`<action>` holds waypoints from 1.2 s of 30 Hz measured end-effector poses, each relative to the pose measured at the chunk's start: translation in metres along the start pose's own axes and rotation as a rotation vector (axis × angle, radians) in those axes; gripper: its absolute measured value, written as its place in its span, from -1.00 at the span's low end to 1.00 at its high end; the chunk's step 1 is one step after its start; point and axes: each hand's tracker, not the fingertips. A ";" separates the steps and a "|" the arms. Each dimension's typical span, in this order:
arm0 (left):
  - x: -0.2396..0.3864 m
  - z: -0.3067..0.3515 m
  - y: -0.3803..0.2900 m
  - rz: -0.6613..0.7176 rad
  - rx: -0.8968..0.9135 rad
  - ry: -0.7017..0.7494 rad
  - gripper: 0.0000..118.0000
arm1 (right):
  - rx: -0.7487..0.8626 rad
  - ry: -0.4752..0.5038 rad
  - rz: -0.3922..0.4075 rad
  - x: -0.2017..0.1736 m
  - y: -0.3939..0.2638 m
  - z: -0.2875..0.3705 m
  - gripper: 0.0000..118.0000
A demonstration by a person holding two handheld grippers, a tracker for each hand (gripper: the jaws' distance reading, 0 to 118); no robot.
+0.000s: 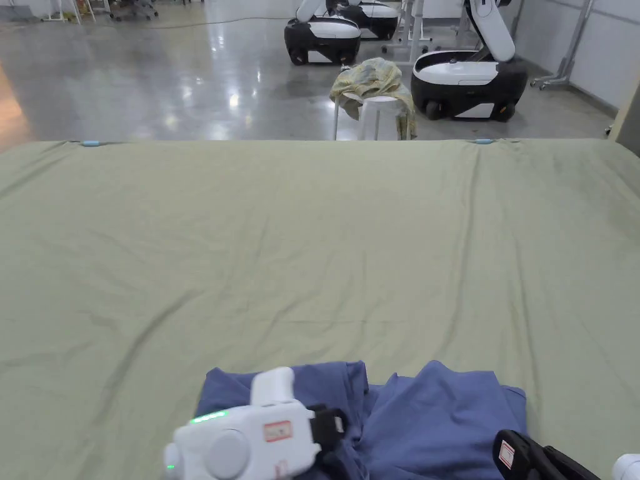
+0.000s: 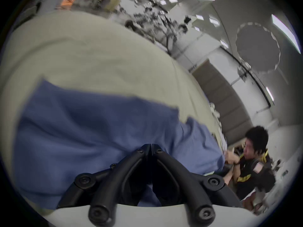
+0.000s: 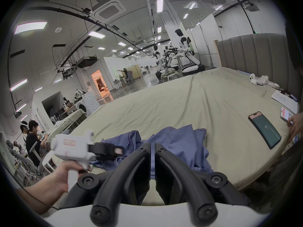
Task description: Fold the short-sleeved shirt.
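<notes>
A blue short-sleeved shirt (image 1: 431, 419) lies crumpled at the near edge of a bed under a pale green sheet (image 1: 312, 250). My left gripper (image 1: 334, 428), with a white body, sits over the shirt's left part. In the left gripper view its jaws (image 2: 151, 146) meet at the tips against the blue cloth (image 2: 82, 124). My right gripper (image 1: 506, 453) is at the shirt's near right edge. In the right gripper view its jaws (image 3: 152, 144) stand together with a thin strip of the shirt (image 3: 180, 142) between them, and the left gripper (image 3: 118, 150) is to the left.
Two phones (image 3: 264, 130) and a person's hand (image 3: 295, 125) rest on the sheet to the right, with a white controller (image 3: 253, 79) by the padded headboard (image 3: 252, 50). Beyond the bed stand a stool with cloth (image 1: 375, 94) and wheeled robots (image 1: 462, 75). People sit at the left (image 3: 32, 140).
</notes>
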 end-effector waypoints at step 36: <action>-0.151 0.075 0.006 0.436 0.028 -0.291 -0.83 | -0.140 0.019 0.000 -0.036 -0.022 -0.009 -0.89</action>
